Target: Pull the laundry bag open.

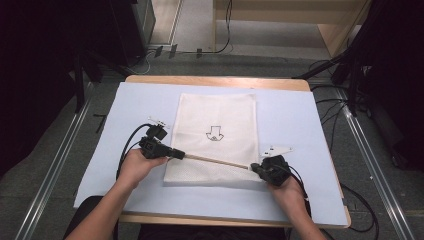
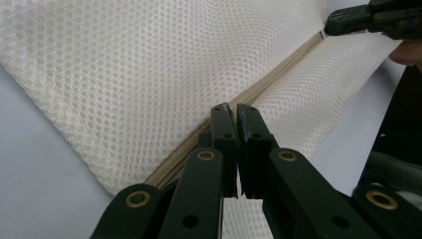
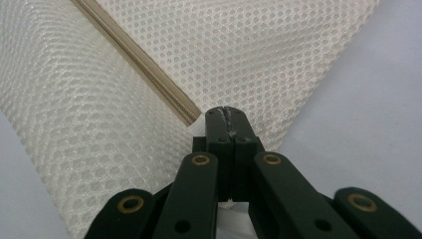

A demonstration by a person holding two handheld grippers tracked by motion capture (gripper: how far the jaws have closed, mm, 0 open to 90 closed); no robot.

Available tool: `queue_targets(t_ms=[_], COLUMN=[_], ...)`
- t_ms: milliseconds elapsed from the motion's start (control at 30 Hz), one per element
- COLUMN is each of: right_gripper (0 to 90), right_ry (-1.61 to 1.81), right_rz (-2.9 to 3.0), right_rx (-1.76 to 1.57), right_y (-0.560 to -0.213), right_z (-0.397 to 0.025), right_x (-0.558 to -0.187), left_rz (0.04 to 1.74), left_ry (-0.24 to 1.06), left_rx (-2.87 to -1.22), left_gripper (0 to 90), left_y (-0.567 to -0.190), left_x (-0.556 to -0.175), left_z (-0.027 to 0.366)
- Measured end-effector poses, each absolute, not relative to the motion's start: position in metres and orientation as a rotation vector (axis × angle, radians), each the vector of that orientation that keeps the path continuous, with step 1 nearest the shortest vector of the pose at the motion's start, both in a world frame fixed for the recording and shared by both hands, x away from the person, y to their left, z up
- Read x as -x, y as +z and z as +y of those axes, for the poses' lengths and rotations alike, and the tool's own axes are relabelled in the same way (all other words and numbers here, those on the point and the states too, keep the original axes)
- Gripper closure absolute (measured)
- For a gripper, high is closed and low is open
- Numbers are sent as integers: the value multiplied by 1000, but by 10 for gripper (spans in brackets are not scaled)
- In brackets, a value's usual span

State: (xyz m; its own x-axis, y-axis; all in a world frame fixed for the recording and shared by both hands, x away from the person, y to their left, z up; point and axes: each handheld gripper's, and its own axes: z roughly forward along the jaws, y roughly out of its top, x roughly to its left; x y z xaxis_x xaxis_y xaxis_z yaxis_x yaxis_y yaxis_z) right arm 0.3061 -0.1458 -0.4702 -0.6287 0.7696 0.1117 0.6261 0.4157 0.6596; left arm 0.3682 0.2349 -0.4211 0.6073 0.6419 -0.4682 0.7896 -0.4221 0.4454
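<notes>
So, status from left to right.

Left tool (image 1: 176,154): sits at the left end of the zipper (image 1: 216,161) on the white mesh laundry bag (image 1: 217,112). In the left gripper view the left tool (image 2: 234,110) has its jaws nearly together, a thin slit between the tips, right over the tan zipper (image 2: 268,82). Looks clamped on the zipper end or the fabric there, but I can't tell whether a pull tab sits between the pads.

Bag: lies flat in the middle of the tabletop (image 1: 295,115) on the pale blue cover, black arrow print facing up. The zipper runs across its near end, slightly slanted, with the near strip of mesh below it.

Right tool (image 1: 256,169): at the right end of the zipper, by the bag's near right corner. In the right gripper view the right tool (image 3: 229,113) is clenched tight, tips meeting exactly where the zipper (image 3: 144,64) ends. Grasping the zipper's end piece or slider, I'd guess; the part itself is hidden.

Progress, my read: both ends are pinned and the zipper line is taut. The teeth look meshed along the whole visible length in both gripper views, so 0 visible opening. If the job is unzipping, the actual pull is still left; if it's closing, it's basically done. Can't settle which from here.
</notes>
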Motion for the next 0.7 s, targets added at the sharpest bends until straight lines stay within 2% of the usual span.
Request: queue_targets(t_ms=[233, 700], right_gripper=[900, 900], right_ry=[1006, 1005], right_rz=[2461, 2459], right_rx=[-1238, -1236], right_y=[-470, -470], right_z=[-146, -146], right_x=[-306, -306], left_rz=[1174, 1179], left_ry=[-272, -261], left_rx=[-2154, -2156], left_gripper=[888, 887], left_y=[-418, -417], left_x=[-369, -368], left_z=[256, 262])
